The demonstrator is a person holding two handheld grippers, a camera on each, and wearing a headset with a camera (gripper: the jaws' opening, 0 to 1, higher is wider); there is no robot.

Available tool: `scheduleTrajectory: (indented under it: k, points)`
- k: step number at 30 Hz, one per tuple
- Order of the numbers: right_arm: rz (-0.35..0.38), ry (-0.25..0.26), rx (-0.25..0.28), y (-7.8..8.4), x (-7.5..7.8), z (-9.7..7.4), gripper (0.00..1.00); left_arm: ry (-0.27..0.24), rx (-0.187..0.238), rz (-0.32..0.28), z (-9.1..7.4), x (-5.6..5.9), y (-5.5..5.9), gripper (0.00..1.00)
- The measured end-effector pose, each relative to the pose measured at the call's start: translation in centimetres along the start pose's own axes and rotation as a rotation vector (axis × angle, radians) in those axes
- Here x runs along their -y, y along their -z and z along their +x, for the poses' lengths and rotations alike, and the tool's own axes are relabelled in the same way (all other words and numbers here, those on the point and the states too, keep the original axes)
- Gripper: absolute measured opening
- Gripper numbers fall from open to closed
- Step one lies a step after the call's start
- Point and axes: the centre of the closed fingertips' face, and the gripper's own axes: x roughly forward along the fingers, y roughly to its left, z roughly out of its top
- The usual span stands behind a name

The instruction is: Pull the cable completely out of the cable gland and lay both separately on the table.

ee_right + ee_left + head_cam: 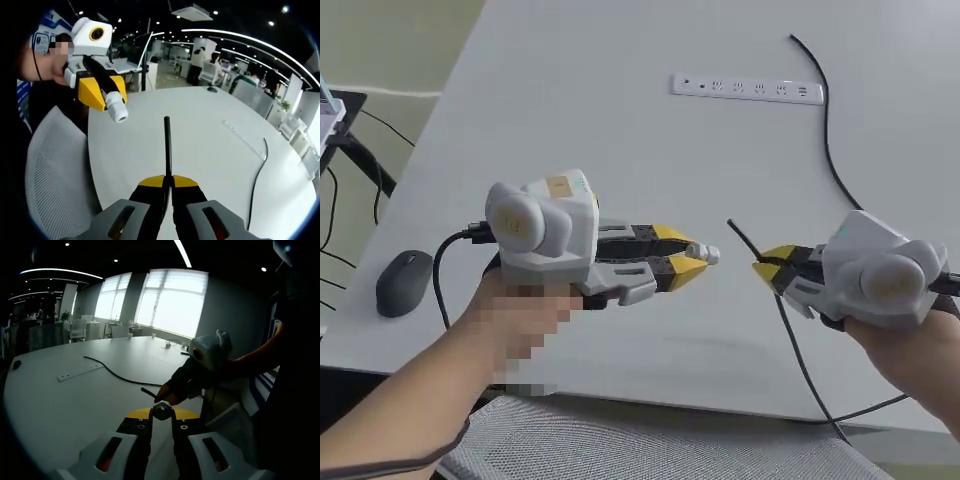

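My left gripper (698,259) pinches the one cable gland (709,254). At its three o'clock, my right gripper (762,266) pinches the one cable (799,350), clear of the gland.

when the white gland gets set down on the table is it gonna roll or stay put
Probably rolls a little: the cable gland looks round-bodied, and the table is smooth and flat. It seems small and plastic, so likely light and easily nudged. Standing it on an end may steady it.
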Motion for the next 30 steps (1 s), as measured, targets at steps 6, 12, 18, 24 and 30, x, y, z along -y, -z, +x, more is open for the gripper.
scheduleTrajectory:
  k: [6, 12, 18, 24, 30]
  points:
    - [-0.011, 0.002, -0.025, -0.3, 0.0, 0.2, 0.00, 0.005, 0.006, -0.012, -0.4, -0.1, 0.9, 0.15]
    - [-0.026, -0.005, -0.056, -0.5, -0.2, 0.6, 0.00, 0.011, 0.016, -0.030, -0.6, -0.1, 1.8, 0.15]
    - [-0.052, -0.020, -0.083, -0.7, -0.6, 1.1, 0.00, 0.008, 0.025, -0.040, -0.9, -0.4, 2.9, 0.15]
    - [-0.073, -0.039, -0.101, -1.2, -1.1, 2.2, 0.00, 0.001, 0.025, -0.047, -1.4, -0.9, 4.2, 0.15]
    - [-0.091, -0.049, -0.114, -1.9, -1.2, 4.0, 0.00, -0.016, 0.009, -0.072, -2.3, -1.8, 5.9, 0.15]
